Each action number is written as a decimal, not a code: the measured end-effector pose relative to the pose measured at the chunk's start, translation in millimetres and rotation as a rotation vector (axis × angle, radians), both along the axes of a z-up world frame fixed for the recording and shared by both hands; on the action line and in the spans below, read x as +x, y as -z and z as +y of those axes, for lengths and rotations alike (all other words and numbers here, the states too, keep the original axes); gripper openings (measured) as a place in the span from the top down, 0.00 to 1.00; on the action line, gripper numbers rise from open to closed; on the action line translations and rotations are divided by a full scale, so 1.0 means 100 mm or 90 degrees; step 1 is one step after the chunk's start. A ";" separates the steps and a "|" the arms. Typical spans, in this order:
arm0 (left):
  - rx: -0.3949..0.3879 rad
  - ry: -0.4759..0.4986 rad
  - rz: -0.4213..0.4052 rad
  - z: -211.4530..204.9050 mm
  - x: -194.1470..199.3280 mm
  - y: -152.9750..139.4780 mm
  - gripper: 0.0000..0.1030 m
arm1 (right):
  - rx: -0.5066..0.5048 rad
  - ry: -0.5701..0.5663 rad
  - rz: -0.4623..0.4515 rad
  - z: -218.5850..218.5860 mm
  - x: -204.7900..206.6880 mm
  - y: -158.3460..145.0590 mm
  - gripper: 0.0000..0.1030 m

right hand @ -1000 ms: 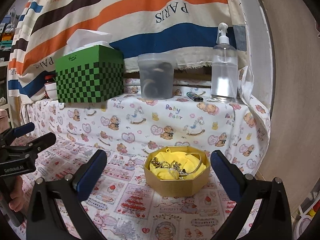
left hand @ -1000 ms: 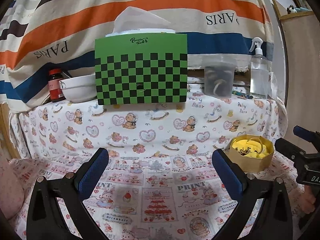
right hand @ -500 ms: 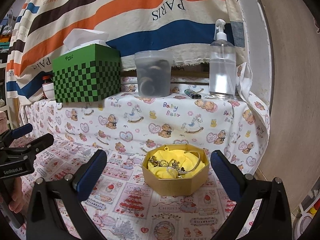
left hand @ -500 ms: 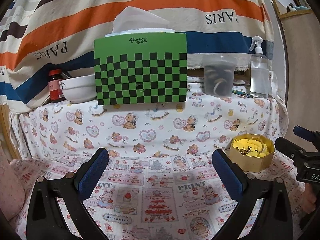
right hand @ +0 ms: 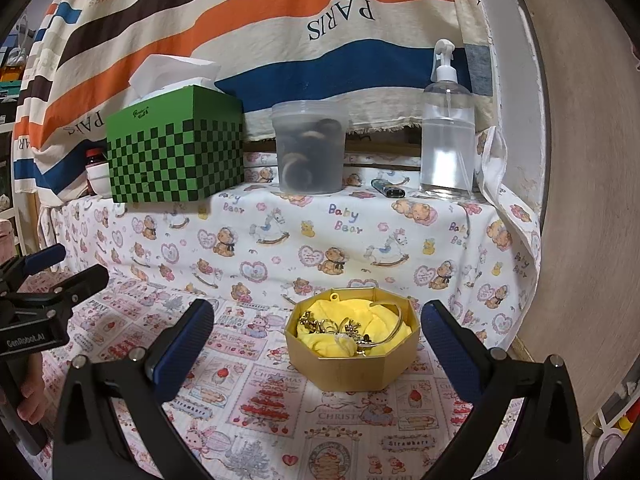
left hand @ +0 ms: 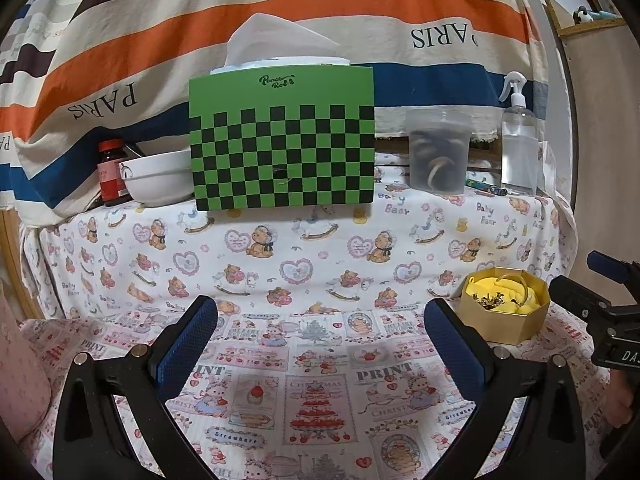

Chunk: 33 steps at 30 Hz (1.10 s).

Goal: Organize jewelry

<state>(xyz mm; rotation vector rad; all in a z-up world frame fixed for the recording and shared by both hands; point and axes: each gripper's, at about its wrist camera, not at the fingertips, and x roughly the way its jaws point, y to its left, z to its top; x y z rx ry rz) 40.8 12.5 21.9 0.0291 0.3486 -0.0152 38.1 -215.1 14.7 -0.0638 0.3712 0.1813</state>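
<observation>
We hold our left gripper [left hand: 320,332] over the printed cloth [left hand: 320,364] on the tabletop. Its blue fingers [left hand: 188,340] are wide open and hold nothing. Our right gripper [right hand: 318,334] is open wide too, with nothing in it.

The gold box [right hand: 352,360] sits on the cloth, near us, just in front of the right gripper and between its fingers [right hand: 184,344] as we look along them. It does not touch them. Inside is a yellow cloth [right hand: 384,320] with a pile of jewelry [right hand: 340,328] on top, and a thin bangle [right hand: 394,322] curves over it. From the left gripper we see the box [left hand: 504,316] far to the right, with the right gripper [left hand: 600,300] just beside it.

Farther back is a raised shelf [right hand: 432,208] under the same bear cloth. On it stand a green checked tissue box [left hand: 282,140], a white bowl [left hand: 156,178], a small brown bottle [left hand: 112,172], a plastic tub [right hand: 308,148] and a spray bottle [right hand: 448,128]. A striped sheet [left hand: 160,40] hangs behind them all.
</observation>
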 end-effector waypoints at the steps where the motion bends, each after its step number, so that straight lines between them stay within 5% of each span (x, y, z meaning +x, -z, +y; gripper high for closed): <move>1: 0.001 -0.001 -0.002 0.00 -0.01 0.00 0.01 | 0.000 0.001 0.000 0.00 0.00 0.00 0.00; 33: 0.019 -0.032 -0.002 -0.01 -0.01 0.00 0.01 | -0.008 0.009 0.000 0.02 0.00 -0.01 0.00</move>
